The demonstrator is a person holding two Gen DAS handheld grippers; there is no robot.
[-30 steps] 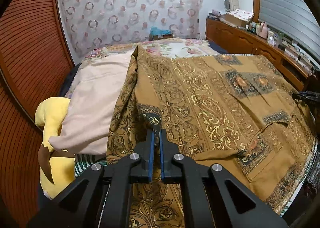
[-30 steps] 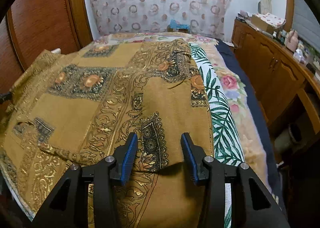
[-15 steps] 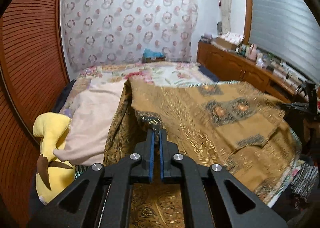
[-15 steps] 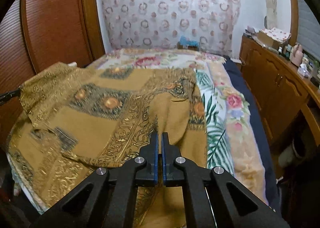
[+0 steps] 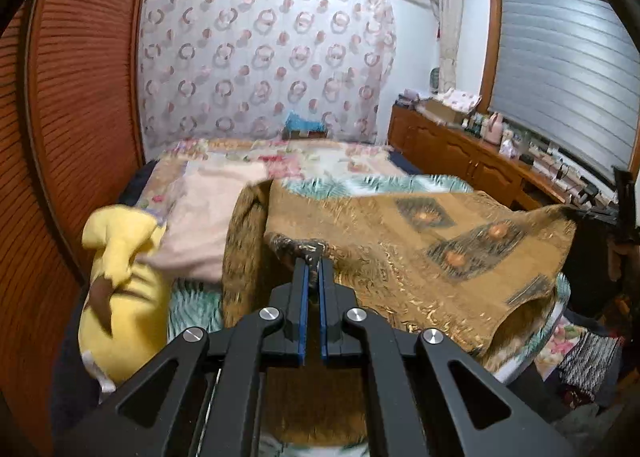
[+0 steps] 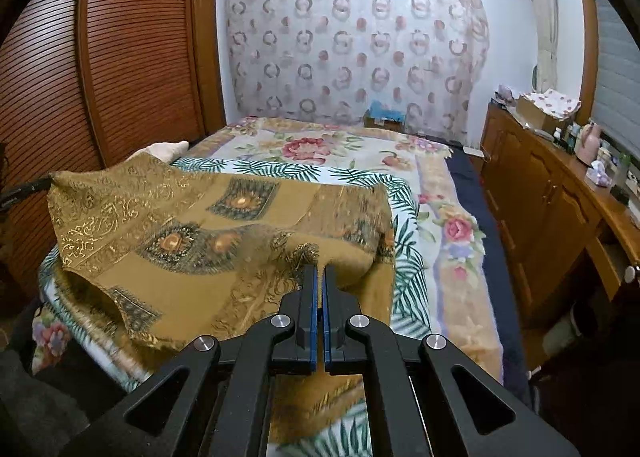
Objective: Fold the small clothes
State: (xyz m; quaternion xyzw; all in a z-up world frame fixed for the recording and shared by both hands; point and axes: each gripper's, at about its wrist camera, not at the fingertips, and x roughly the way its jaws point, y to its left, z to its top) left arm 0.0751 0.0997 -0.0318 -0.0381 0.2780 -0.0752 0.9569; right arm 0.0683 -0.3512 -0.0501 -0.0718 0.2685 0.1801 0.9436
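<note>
Where the blue-padded jaws of the left gripper are pressed together, a dark patterned corner of the brown and gold garment is pinched between them, and the cloth is held up off the bed. The jaws of the right gripper are likewise closed tight, with a fold of the same garment nipped at their tips. Between the two grips the fabric is stretched out in a raised sheet, its lower part draped over the near edge of the bed and the palm-leaf sheet. Just beside the garment, on the left in the left wrist view, a yellow plush toy is seen lying under a pale pink cloth. Further back the floral blanket is spread over the mattress. A wooden cabinet crowded with small items is set along the right wall, and a curtain printed with rings is hung at the far end.
</note>
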